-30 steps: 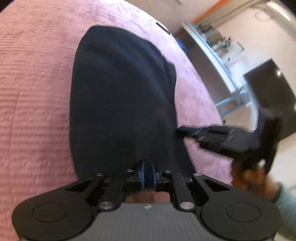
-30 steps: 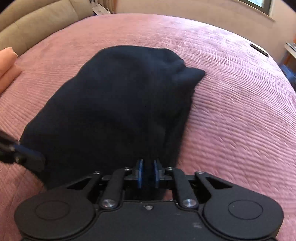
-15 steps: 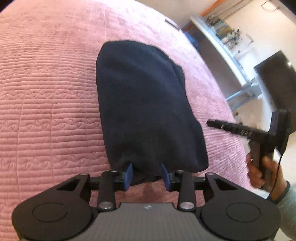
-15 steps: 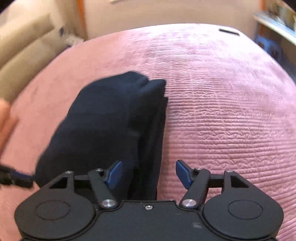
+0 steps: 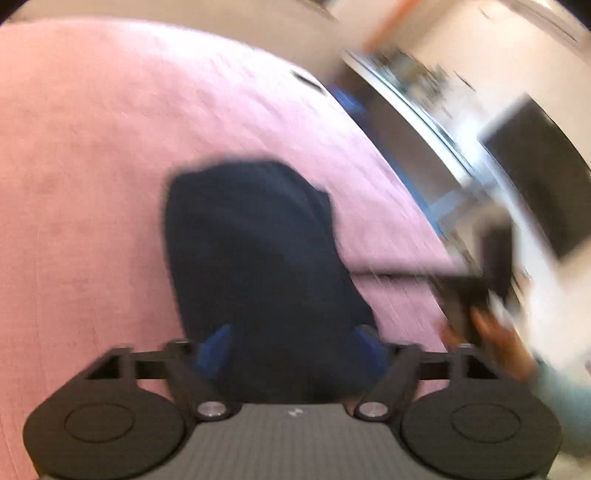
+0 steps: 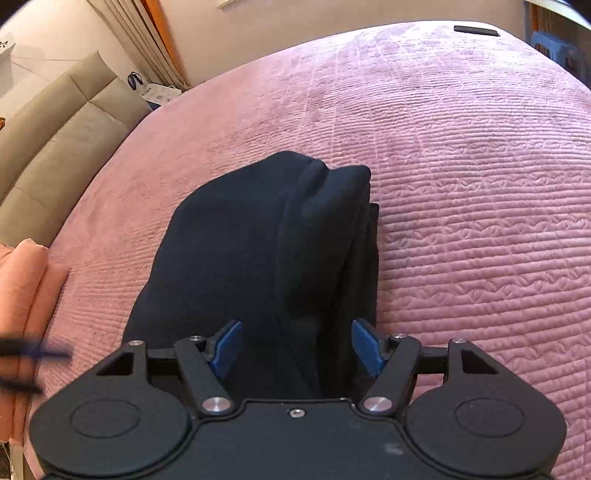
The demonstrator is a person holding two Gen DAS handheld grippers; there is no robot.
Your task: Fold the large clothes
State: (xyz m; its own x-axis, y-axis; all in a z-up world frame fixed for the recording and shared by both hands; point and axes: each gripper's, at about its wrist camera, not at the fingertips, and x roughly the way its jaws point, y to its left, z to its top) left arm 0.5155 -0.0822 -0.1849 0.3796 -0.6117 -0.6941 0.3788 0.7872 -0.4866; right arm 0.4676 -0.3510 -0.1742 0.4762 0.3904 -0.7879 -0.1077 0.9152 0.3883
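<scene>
A folded dark navy garment (image 5: 258, 240) (image 6: 251, 240) lies flat on the pink quilted bedspread (image 6: 461, 184). My left gripper (image 5: 291, 341) hovers above its near edge; its jaws are opening, and the cloth shows behind them with neither pad pressing on it. The left wrist view is blurred by motion. My right gripper (image 6: 296, 338) stands open over the garment's near right edge, its blue pads (image 6: 225, 347) clear of the cloth. The right gripper (image 5: 480, 288) appears blurred at the right, held by a hand (image 5: 491, 332). The left gripper (image 6: 26, 362) shows as a dark streak at the left.
A peach folded cloth (image 6: 29, 280) lies at the bed's left edge, beside a beige padded headboard (image 6: 55, 129). A small dark object (image 6: 476, 30) sits at the bed's far edge, with a blue crate (image 6: 554, 48) beyond. A dark screen (image 5: 535, 177) and a shelf (image 5: 406, 85) stand to the right.
Both grippers were shut on the garment's near edge and have let go and opened. The left one has risen and pulled back. The right one has rolled and shifted sideways.
</scene>
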